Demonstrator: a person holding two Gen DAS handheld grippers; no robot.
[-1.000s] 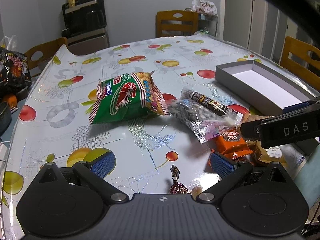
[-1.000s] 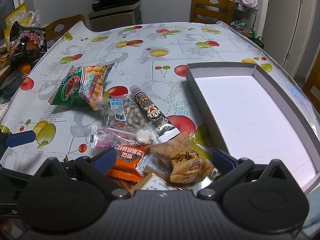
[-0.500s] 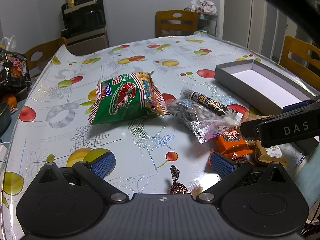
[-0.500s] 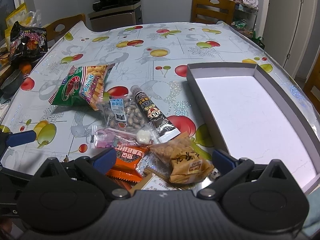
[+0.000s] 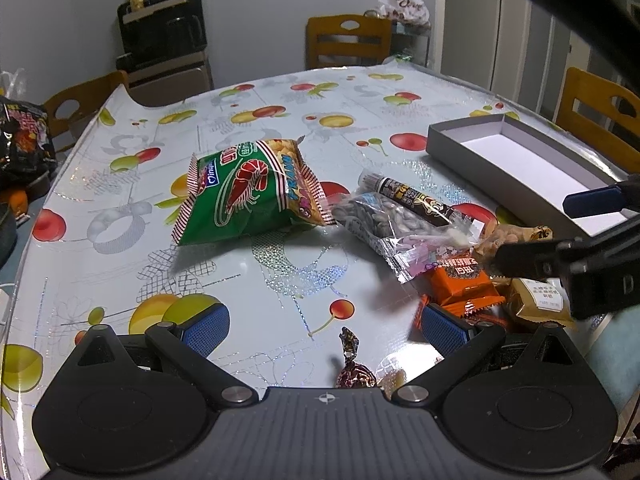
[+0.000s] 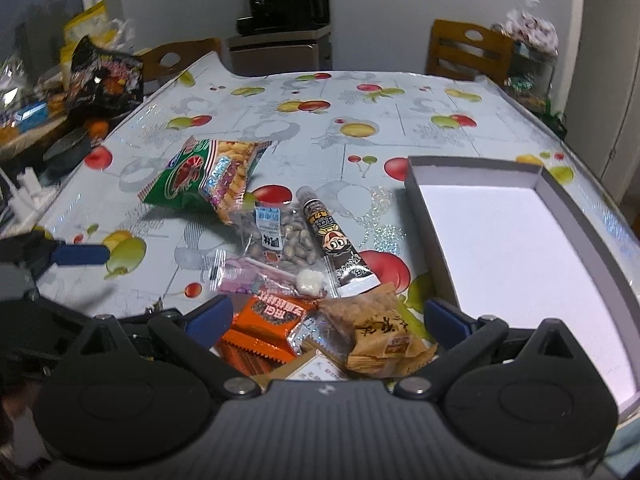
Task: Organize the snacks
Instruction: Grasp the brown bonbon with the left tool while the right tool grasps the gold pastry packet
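A pile of snacks lies on the fruit-print table. A green shrimp-chip bag [image 5: 248,192] [image 6: 204,176] is at the left, then a clear bag of seeds [image 6: 280,240], a dark tube snack [image 6: 338,244], a pink-wrapped lollipop [image 6: 264,278], orange packets [image 6: 268,320] and a tan cracker pack [image 6: 380,336]. An empty grey box [image 6: 516,240] [image 5: 516,160] stands to the right. My left gripper [image 5: 324,326] is open above a foil candy [image 5: 354,368]. My right gripper [image 6: 326,314] is open, low over the orange and tan packs.
Wooden chairs [image 5: 348,40] stand around the table. A black noodle bag [image 6: 104,80] and clutter sit off the left edge. The right gripper's body [image 5: 580,264] crosses the left wrist view at right. A dark cabinet [image 6: 284,36] stands behind.
The right gripper has turned left and moved in a little over the snack pile. The left gripper has hardly moved. Both stay open.
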